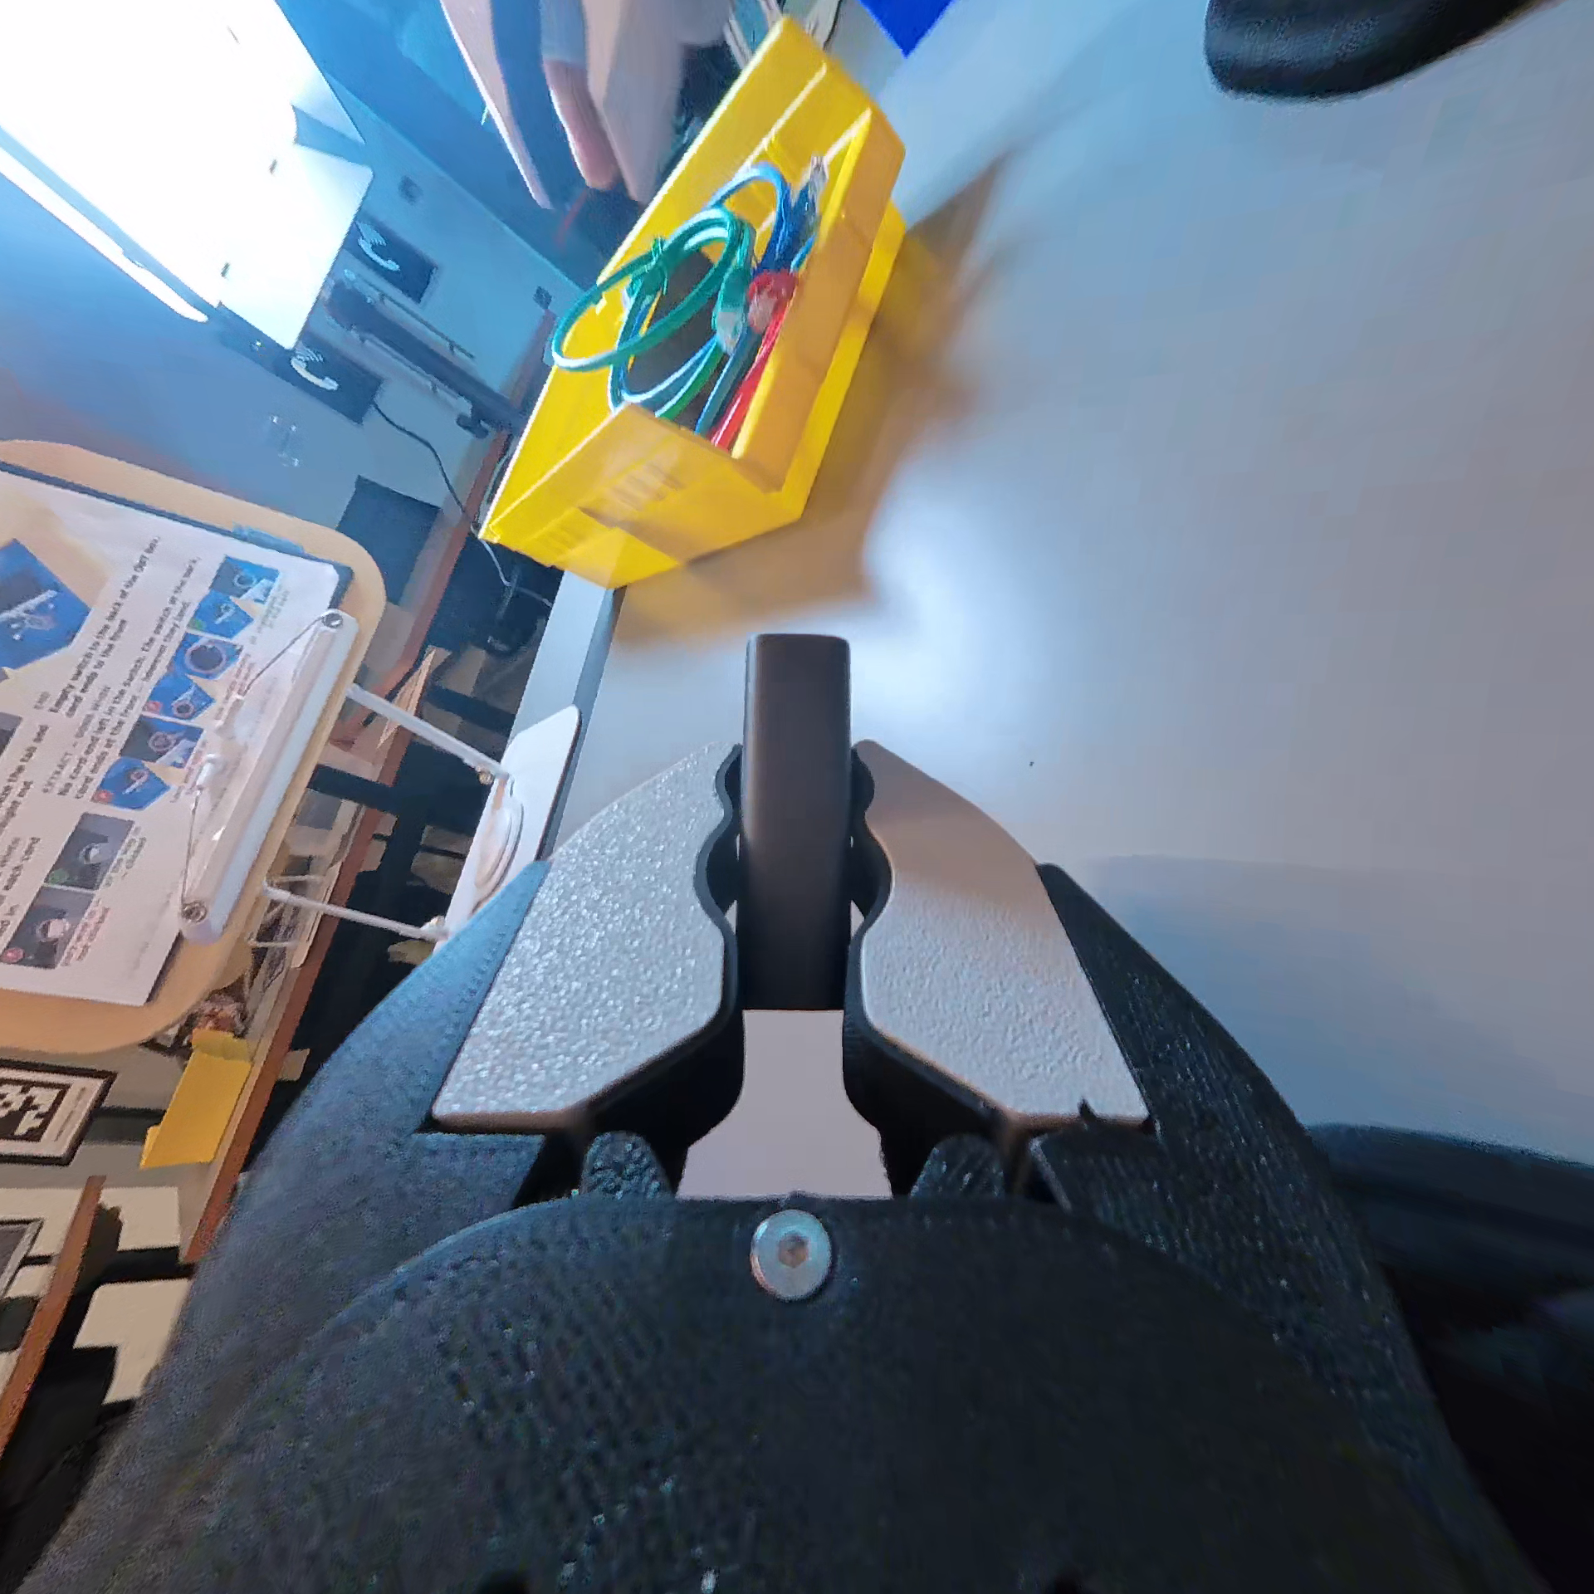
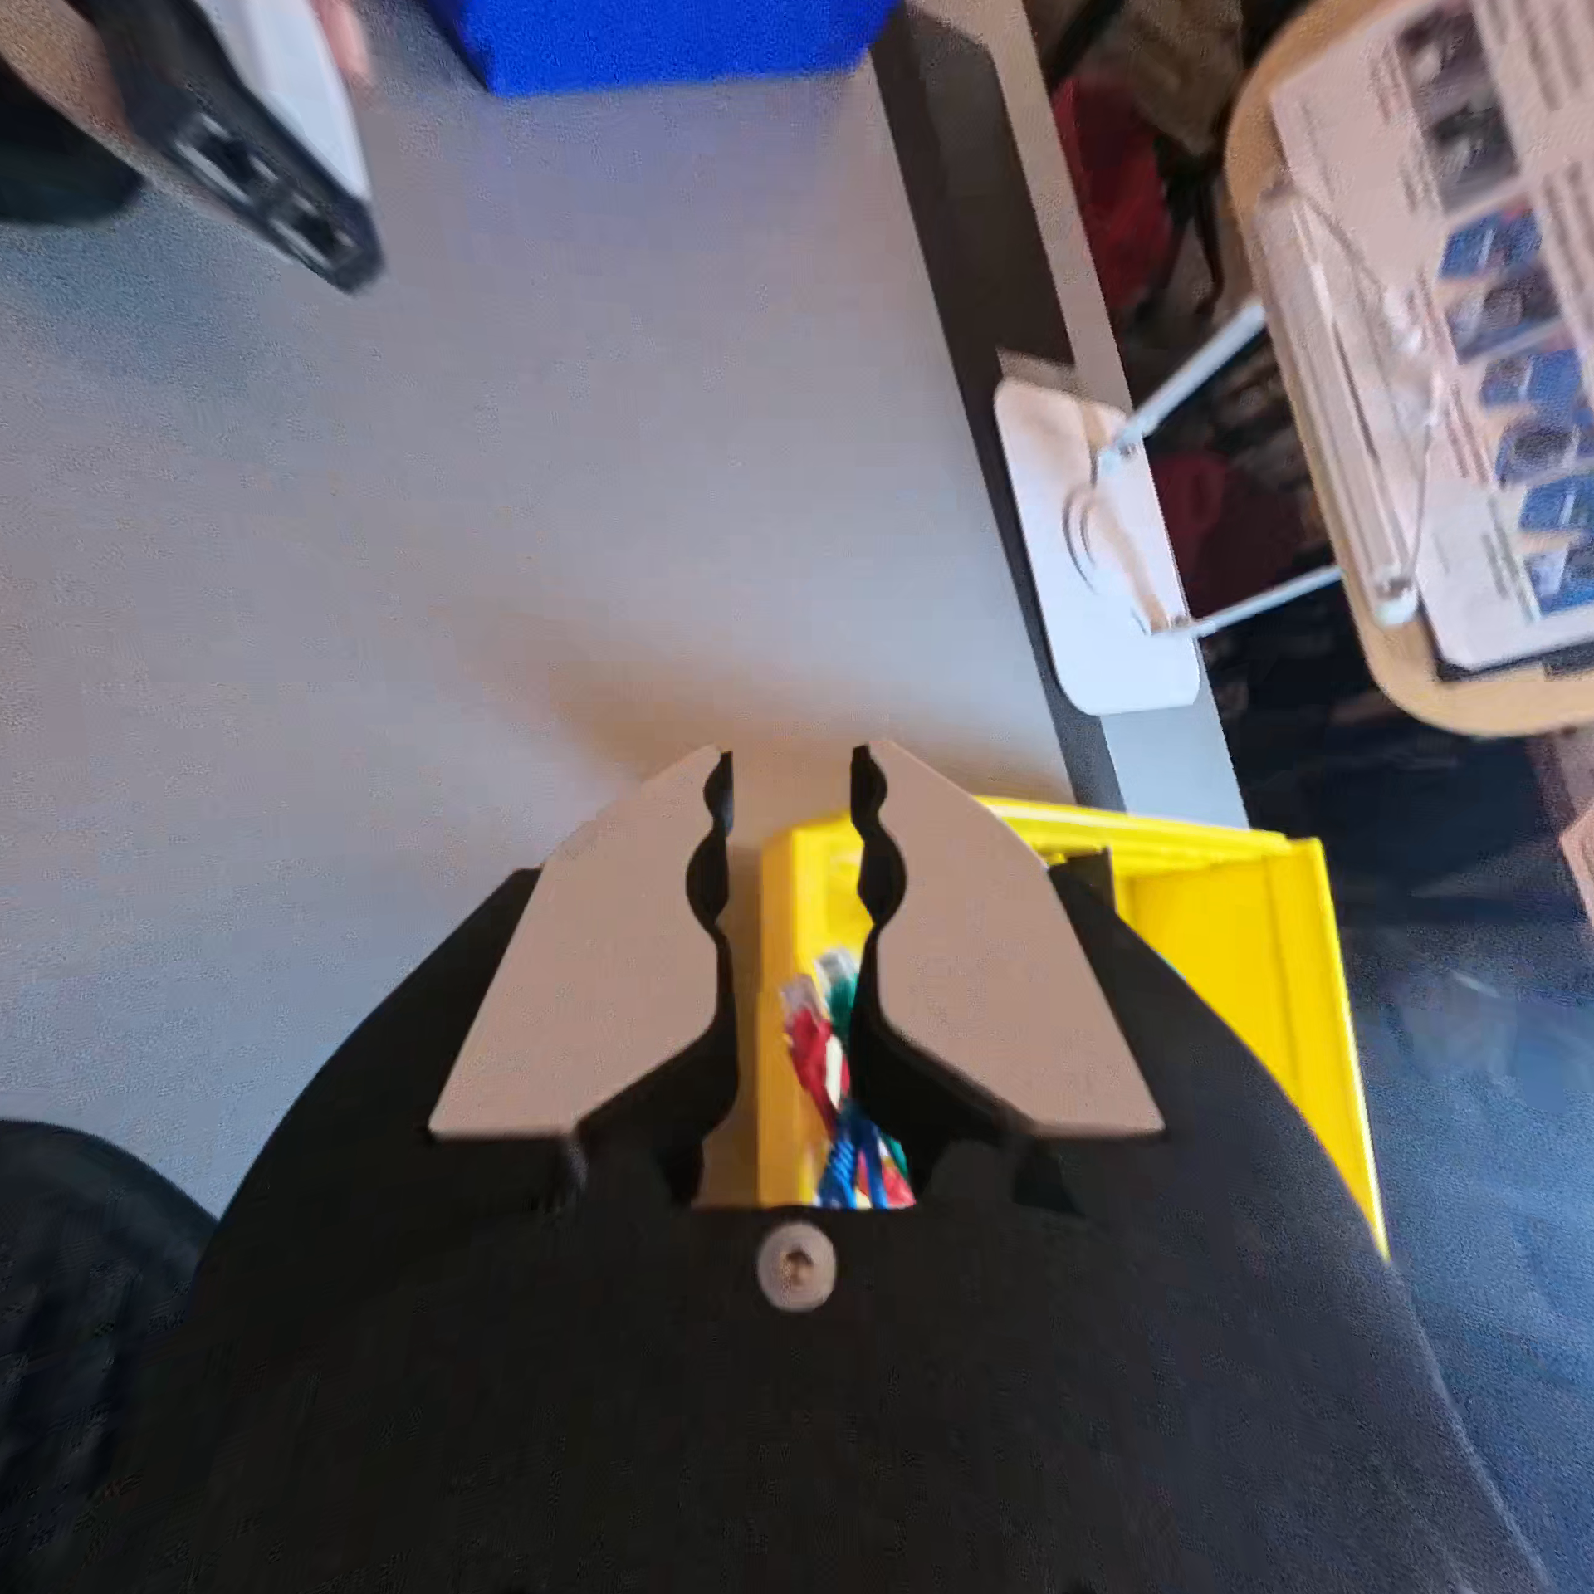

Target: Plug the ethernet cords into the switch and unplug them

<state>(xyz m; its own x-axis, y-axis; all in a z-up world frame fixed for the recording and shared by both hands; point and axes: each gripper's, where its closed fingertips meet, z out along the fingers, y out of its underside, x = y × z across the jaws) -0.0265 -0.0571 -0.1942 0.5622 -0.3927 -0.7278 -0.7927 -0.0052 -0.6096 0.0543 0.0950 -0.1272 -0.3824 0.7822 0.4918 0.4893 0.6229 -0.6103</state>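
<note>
Two grippers are at work over one grey table (image 1: 1208, 517). The left gripper (image 1: 795, 776) is clenched on one dark, slim box, the switch (image 1: 795, 819), held edge-on between its fingers above the table. From the right wrist view the same switch (image 2: 259, 181) shows at the far left, blurred, with a row of dark ports along its face; their number cannot be counted.

The right gripper (image 2: 792, 776) is released, its jaws parted with nothing between them, hanging over one yellow bin (image 2: 1225, 949) at the table's edge. The bin (image 1: 828, 362) holds a tangle of ethernet cords (image 1: 690, 319): green, blue and red strands, probably four or five in all, with one red plug (image 2: 811, 1044) and one green plug (image 2: 838, 983) showing between the fingers.

One printed instruction sheet (image 1: 129, 733) with small photos sits on one wooden stand (image 1: 52, 1018) off the table; its writing is left unread. One blue bin (image 2: 655, 43) stands at the far end.
</note>
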